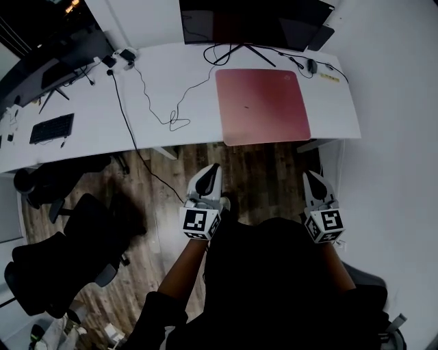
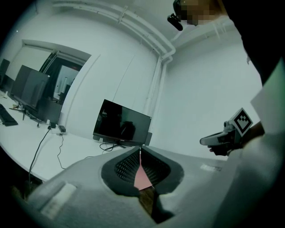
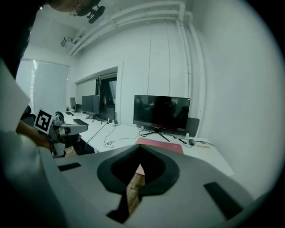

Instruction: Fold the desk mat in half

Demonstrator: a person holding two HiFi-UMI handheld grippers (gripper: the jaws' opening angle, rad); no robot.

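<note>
While our left gripper (image 1: 213, 171) and right gripper (image 1: 312, 177) hung clenched empty, we judged opening both at the red desk mat's (image 1: 262, 106) near corners wisest.

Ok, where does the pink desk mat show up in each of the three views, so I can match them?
Head view: the desk mat lies flat at upper centre-right, at the white desk's near edge.
Left gripper view: only a narrow pink sliver at lower centre.
Right gripper view: near centre, on the desk in front of the screen.
Shared landmark: the dark monitor standing behind the mat.
</note>
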